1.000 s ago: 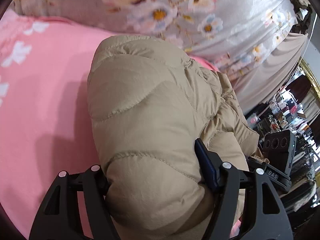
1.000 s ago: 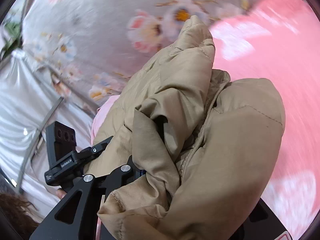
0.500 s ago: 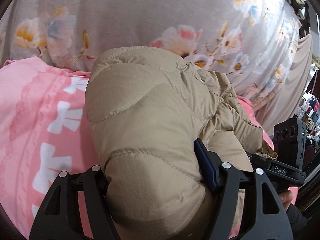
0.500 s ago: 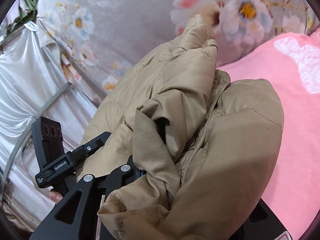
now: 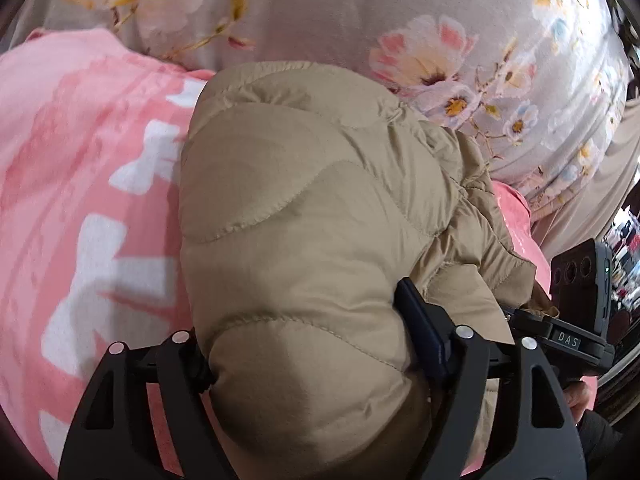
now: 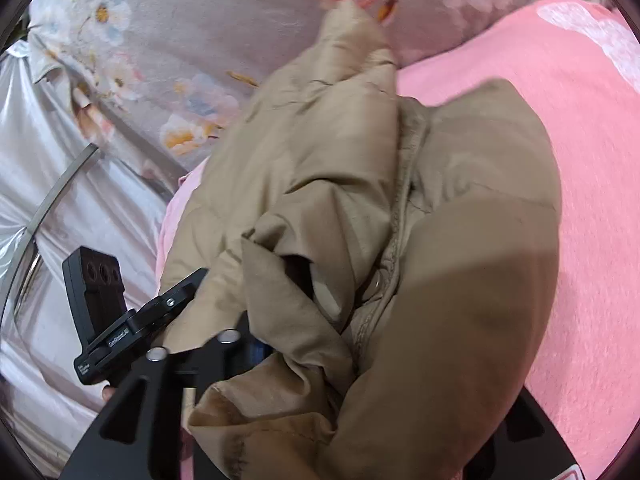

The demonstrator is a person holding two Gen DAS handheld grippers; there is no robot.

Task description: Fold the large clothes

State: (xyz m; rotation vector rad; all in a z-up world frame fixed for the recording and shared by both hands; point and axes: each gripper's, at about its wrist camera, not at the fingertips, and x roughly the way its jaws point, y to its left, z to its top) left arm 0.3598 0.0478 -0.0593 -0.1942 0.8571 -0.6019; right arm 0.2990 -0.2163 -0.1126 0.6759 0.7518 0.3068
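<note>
Pink bedding [image 5: 80, 208] lies under the tan puffer jacket [image 5: 304, 216] as both the left gripper [image 5: 308, 360] and right gripper [image 6: 360, 364], jaws just opening around its bulk, should release gently, keeping the fold flat.

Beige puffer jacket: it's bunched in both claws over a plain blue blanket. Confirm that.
Not quite. The beige puffer jacket is bunched in the left claw and right claw, but the blanket beneath is pink with white shapes, as the left wrist view shows.
</note>
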